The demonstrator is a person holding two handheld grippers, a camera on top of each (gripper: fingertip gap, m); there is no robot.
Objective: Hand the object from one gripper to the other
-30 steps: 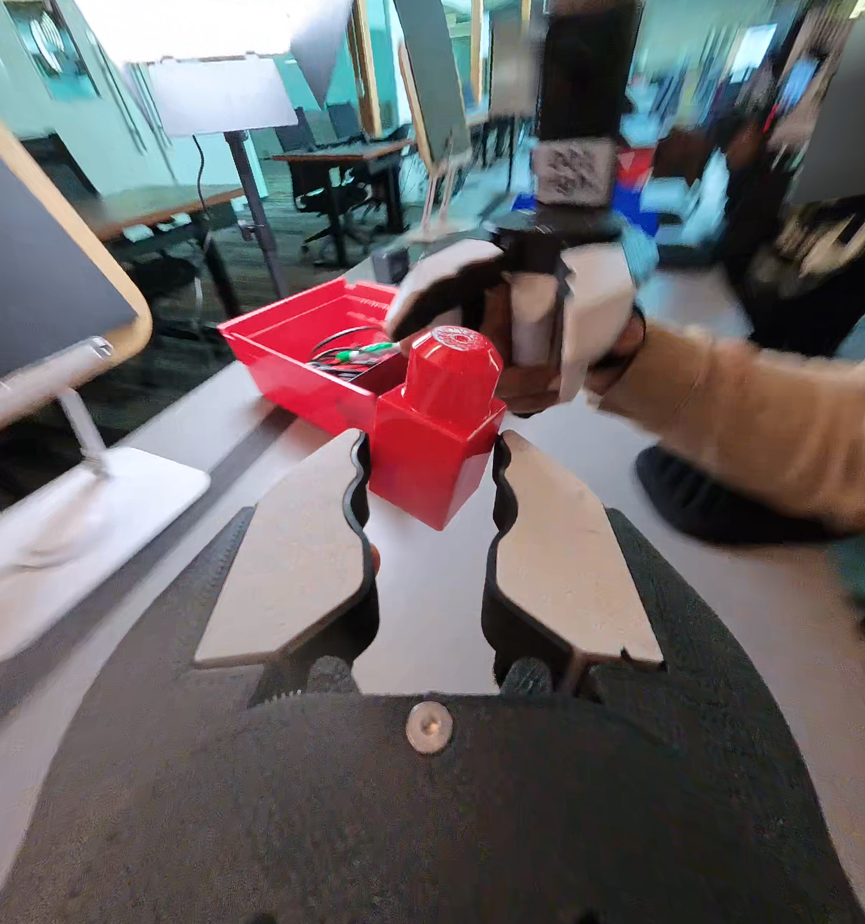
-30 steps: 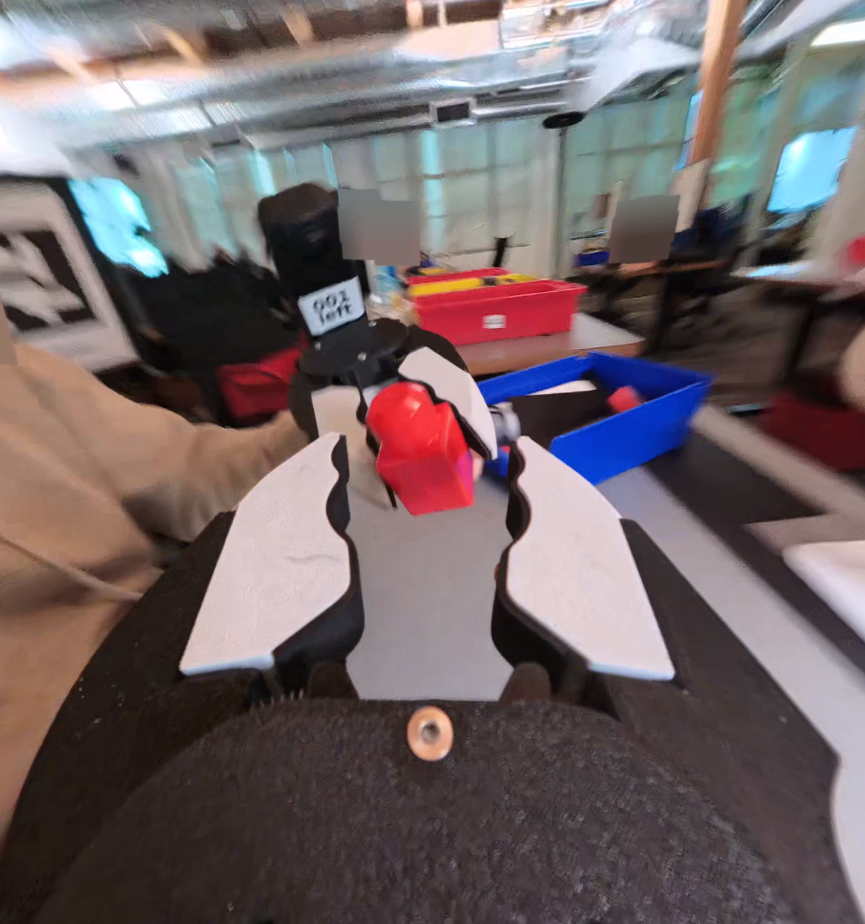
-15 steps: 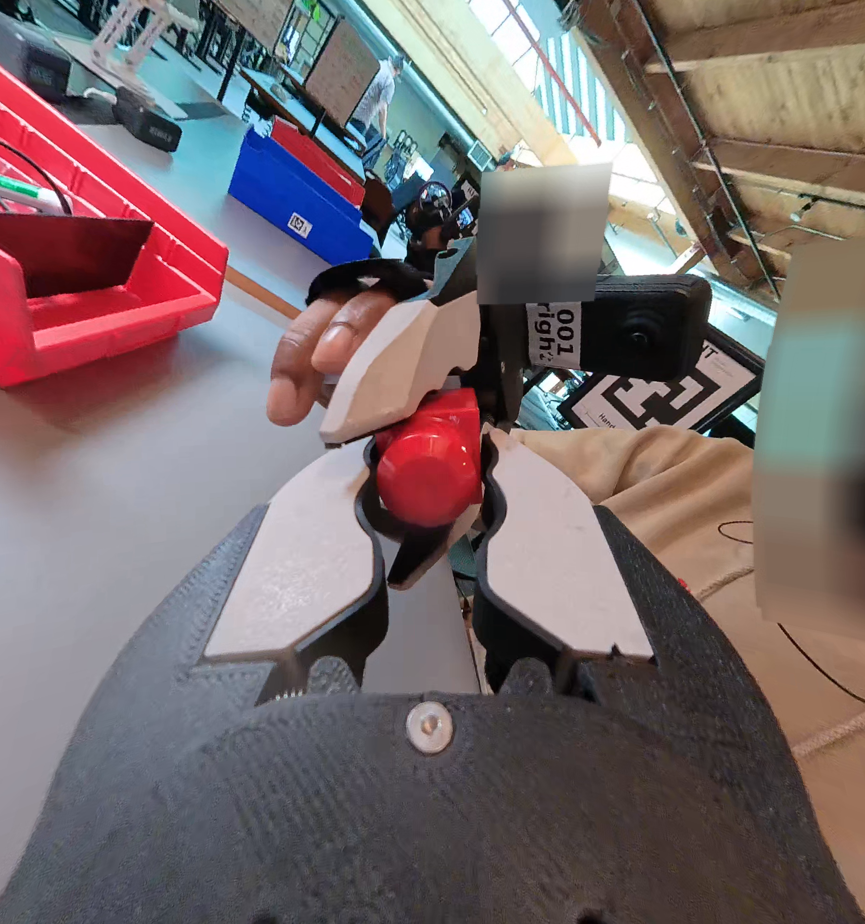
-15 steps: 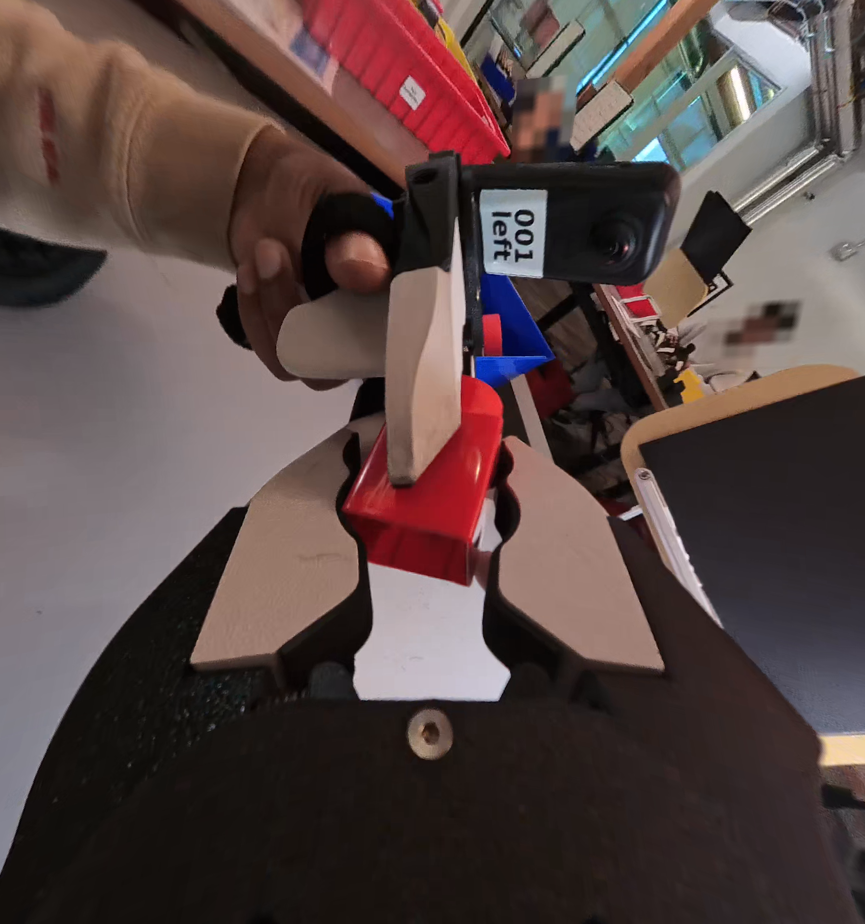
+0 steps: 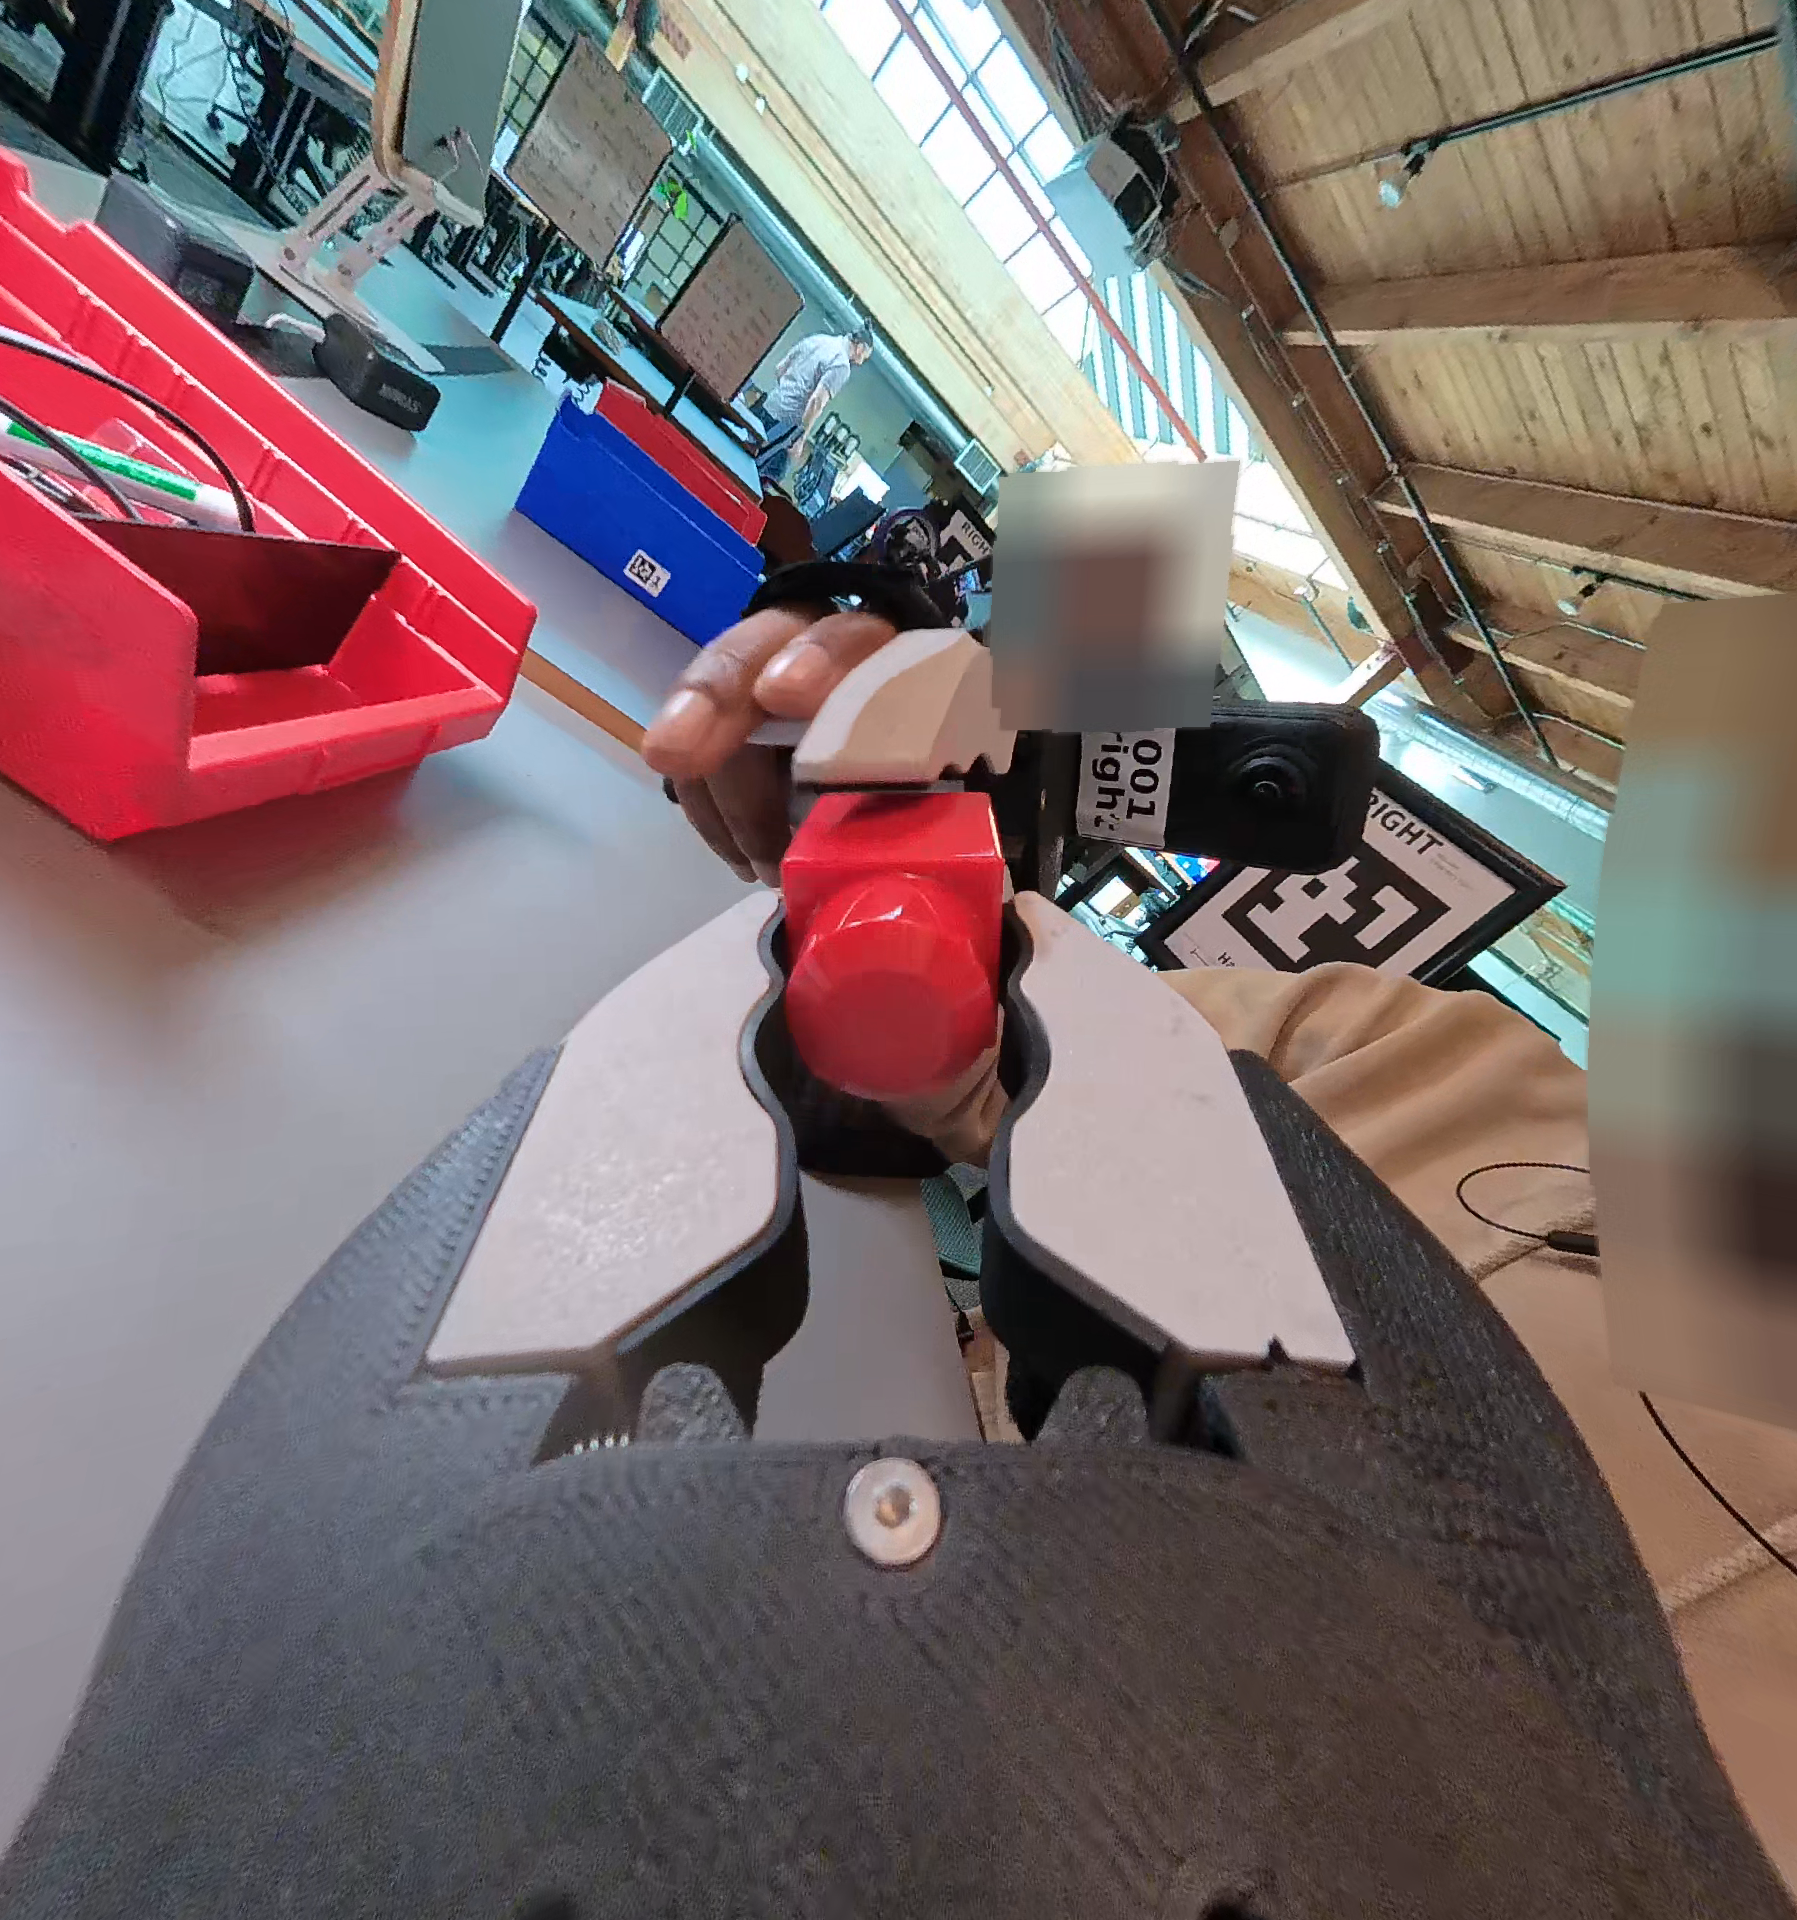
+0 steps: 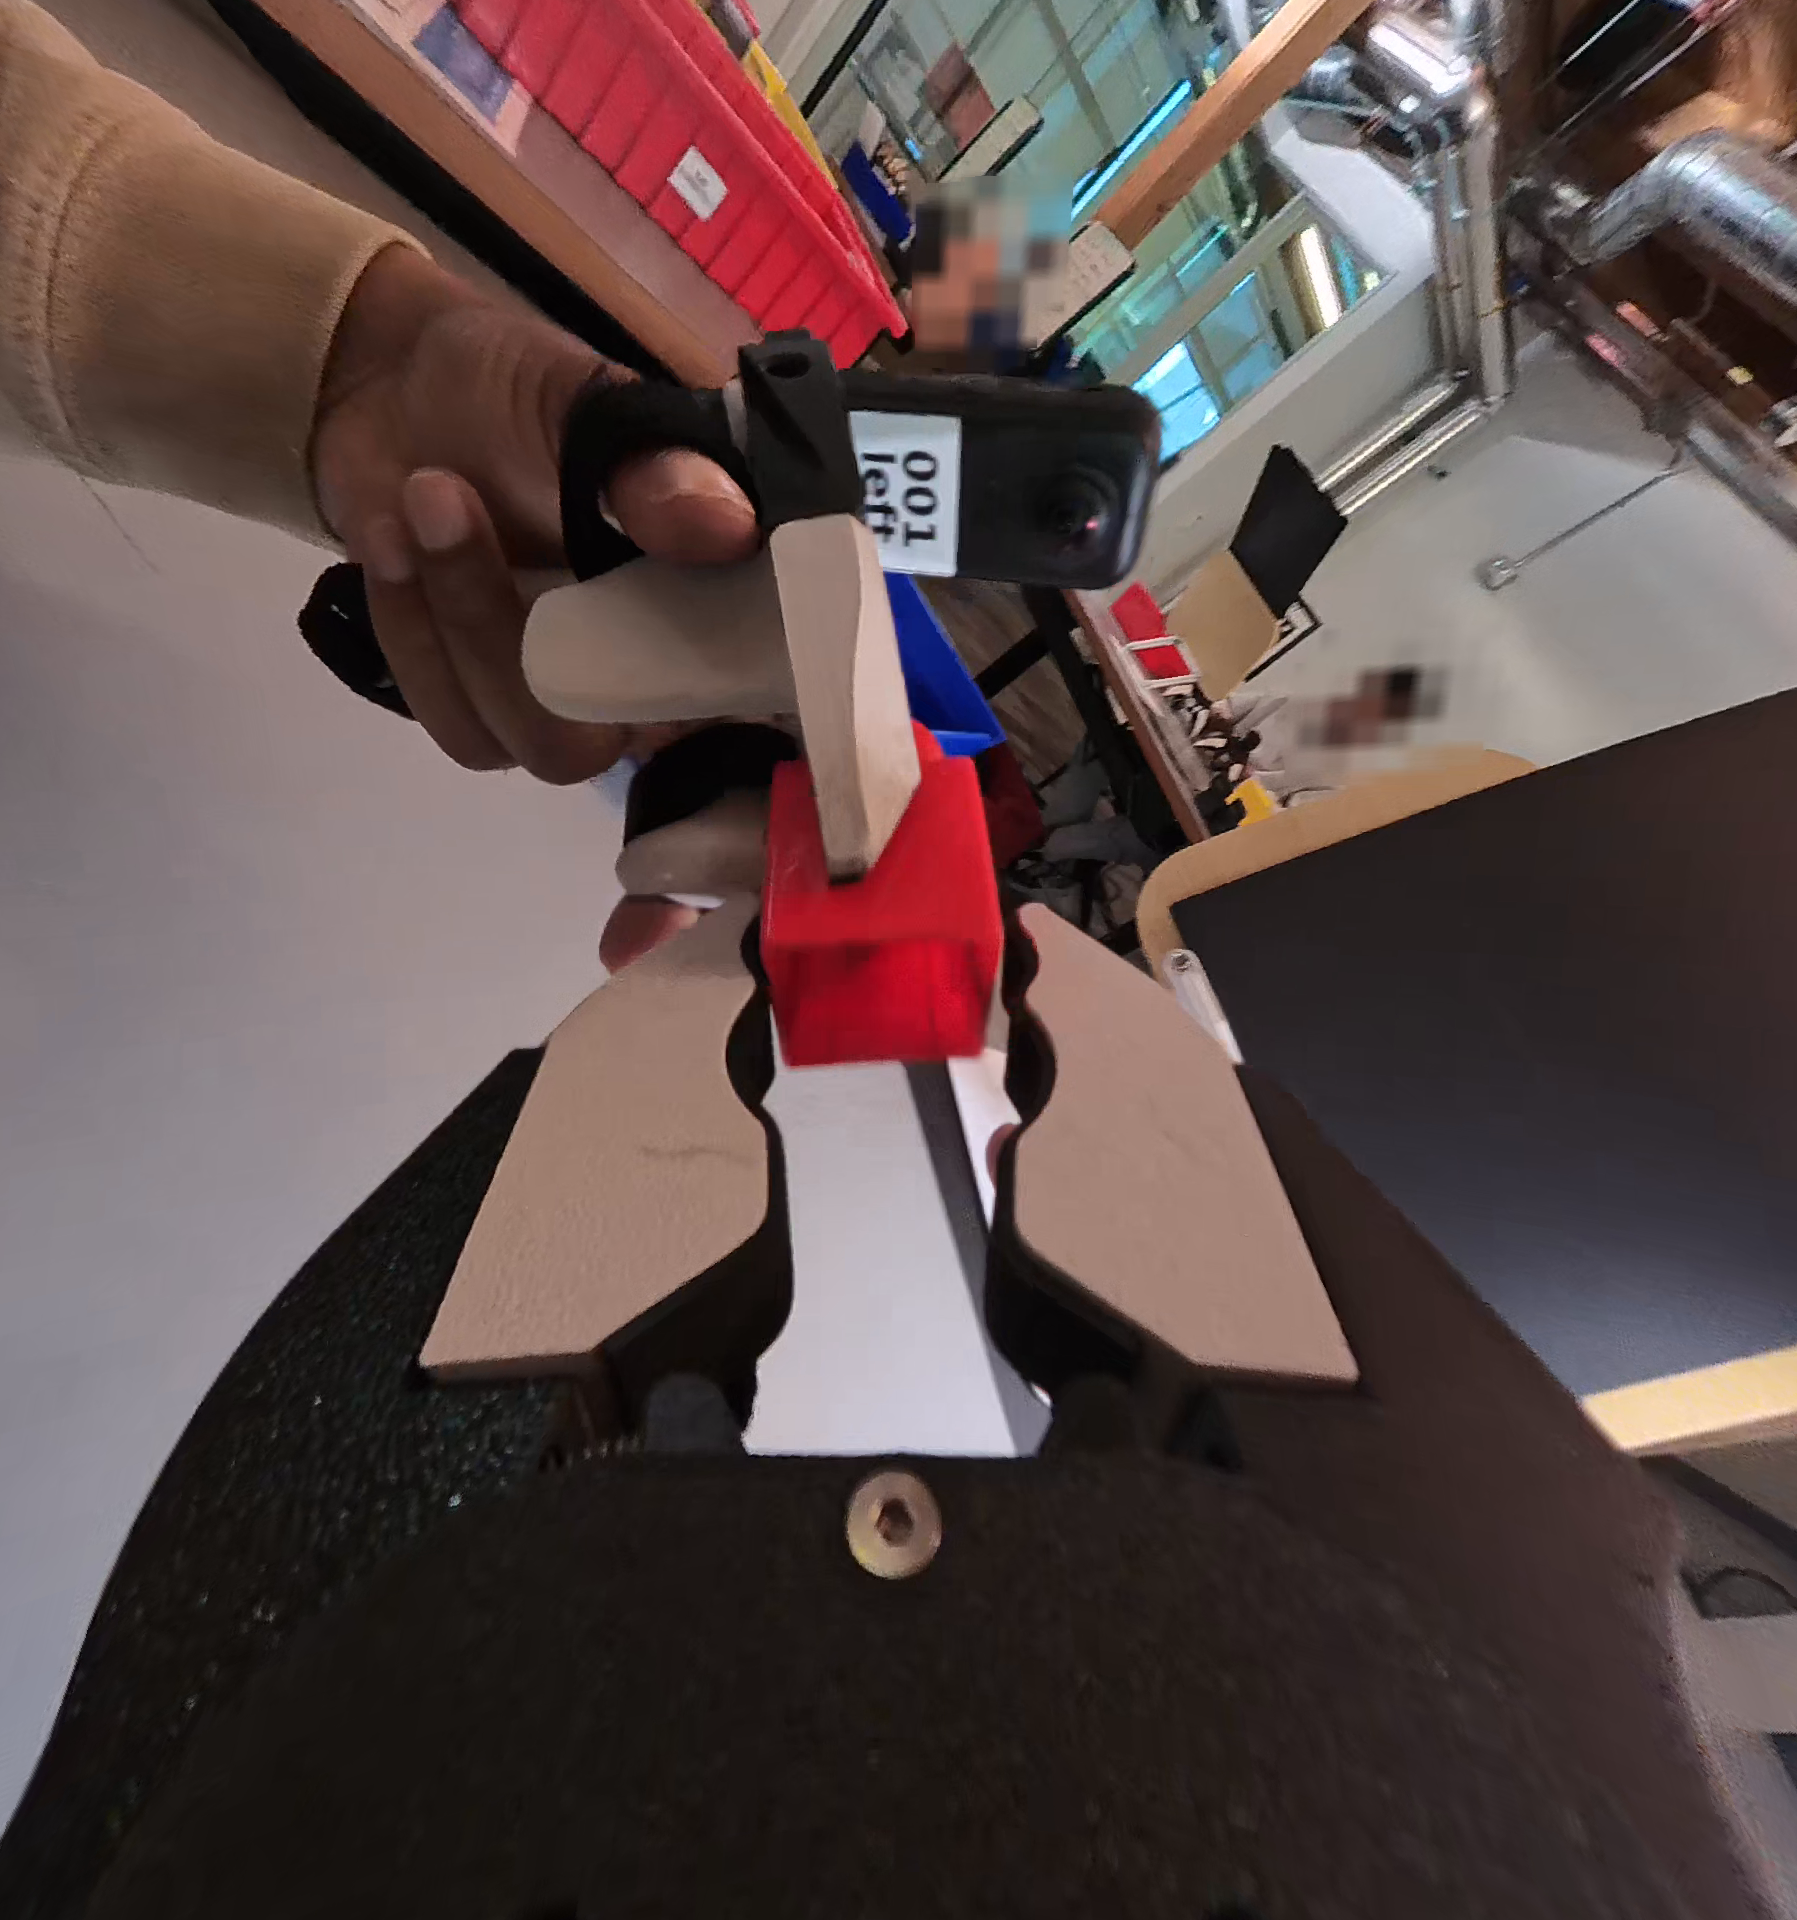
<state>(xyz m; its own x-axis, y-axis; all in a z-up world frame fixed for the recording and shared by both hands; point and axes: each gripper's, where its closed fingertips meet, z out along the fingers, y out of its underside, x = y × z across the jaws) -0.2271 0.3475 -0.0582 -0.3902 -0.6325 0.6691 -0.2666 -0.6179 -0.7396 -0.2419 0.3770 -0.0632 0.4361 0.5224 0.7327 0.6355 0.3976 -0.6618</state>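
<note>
A red block (image 5: 889, 862) with a round stud on its near end is held above the grey table (image 5: 198, 1039). My left gripper (image 5: 894, 940) is shut on it, with both pads pressed against its sides. The right gripper's upper finger (image 5: 894, 717) lies flat on the block's top face. In the right wrist view my right gripper (image 6: 886, 940) has closed on the block (image 6: 873, 987) from the opposite end, and its pads touch both sides. The left gripper's finger (image 6: 842, 707) lies across the block's upper face there. Both grippers hold the block.
A red bin (image 5: 250, 665) holding cables and a green pen stands at the left. A blue bin (image 5: 624, 520) stands farther back. A black board with a wooden rim (image 6: 1496, 987) stands close on the right. A framed marker board (image 5: 1341, 914) is behind the right gripper. The tips of both grippers are at nearly the same place.
Both grippers tilted and came together. The left gripper tightened on the red block, and the right gripper's fingers moved around the block's other end and closed onto it.
</note>
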